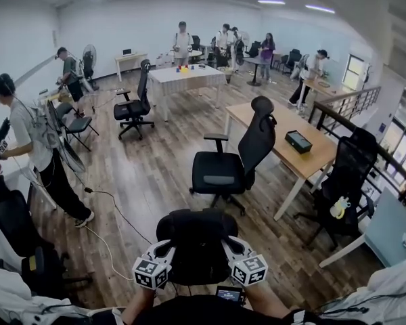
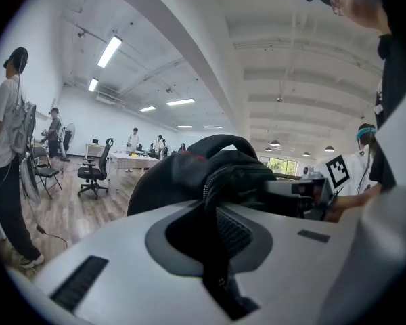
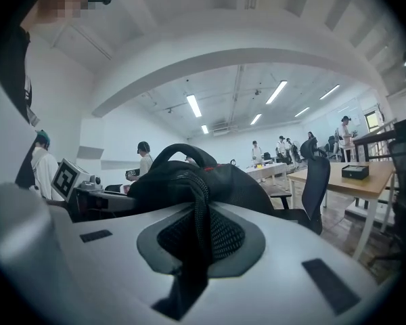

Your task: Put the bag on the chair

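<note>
We hold the black backpack [image 1: 196, 246] up in the air at near centre, between the left gripper [image 1: 160, 254] and the right gripper [image 1: 238, 252], one on each side of it. In the left gripper view the left gripper [image 2: 216, 230] has its jaws nearly together, pinched on a black webbing strap [image 2: 215, 212] of the backpack [image 2: 189, 175], whose bulk sits just past the jaw tips. It's the same in the right gripper view: the right gripper [image 3: 200, 241] is clamped on a strap [image 3: 200, 215], with the backpack [image 3: 189, 181] right beyond it. The black office chair [image 1: 215, 171] stands farther out, slightly right, seat toward us and well apart from the backpack. A wooden desk [image 1: 311, 161] is just right of the chair.
</note>
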Available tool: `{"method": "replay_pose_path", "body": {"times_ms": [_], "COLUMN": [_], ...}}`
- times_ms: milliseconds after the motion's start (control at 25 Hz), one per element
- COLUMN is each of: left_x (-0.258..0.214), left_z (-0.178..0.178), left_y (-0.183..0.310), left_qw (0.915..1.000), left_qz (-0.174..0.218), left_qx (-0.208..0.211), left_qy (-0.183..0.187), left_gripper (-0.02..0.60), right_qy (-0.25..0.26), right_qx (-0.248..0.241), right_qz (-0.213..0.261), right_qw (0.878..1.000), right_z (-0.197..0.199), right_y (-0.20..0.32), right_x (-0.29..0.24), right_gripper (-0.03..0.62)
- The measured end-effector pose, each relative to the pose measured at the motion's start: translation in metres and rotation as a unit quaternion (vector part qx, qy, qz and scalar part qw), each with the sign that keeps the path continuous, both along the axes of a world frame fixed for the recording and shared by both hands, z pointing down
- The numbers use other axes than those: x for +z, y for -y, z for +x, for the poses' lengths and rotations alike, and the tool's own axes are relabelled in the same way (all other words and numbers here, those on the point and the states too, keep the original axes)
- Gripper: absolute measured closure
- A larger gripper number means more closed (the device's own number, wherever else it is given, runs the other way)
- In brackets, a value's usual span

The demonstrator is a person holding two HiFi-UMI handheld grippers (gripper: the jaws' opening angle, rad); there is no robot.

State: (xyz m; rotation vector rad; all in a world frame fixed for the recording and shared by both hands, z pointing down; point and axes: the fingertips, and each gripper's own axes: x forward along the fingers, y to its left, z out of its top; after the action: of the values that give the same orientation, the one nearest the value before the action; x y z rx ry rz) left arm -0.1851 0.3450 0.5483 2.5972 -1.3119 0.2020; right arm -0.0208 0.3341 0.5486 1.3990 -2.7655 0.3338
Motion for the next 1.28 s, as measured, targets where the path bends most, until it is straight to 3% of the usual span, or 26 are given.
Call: {"method": "replay_pose_path", "body": {"times_ms": [800, 1280], "left_x": [0.003, -0.004], "left_z": [0.009, -0.012], "left_y": [-0.006, 0.073], "left_qw": [0.9997, 0.9987], "left_qz": [-0.002, 0.017], "left_qx": [-0.024, -0.047], "left_qy": [-0.01, -0.006], "left_gripper": [0.557, 0.558], "right_qy": [0.008, -0.019], "right_qx": [-0.022, -0.027], "right_qz": [-0.004, 0.016], "right_qw": [1.0, 0.999], "right_z": [0.01, -0.012], "right_y": [0.002, 0.086], "right_x": [0.003, -0.002], "right_gripper": [0.562, 0.563]}}
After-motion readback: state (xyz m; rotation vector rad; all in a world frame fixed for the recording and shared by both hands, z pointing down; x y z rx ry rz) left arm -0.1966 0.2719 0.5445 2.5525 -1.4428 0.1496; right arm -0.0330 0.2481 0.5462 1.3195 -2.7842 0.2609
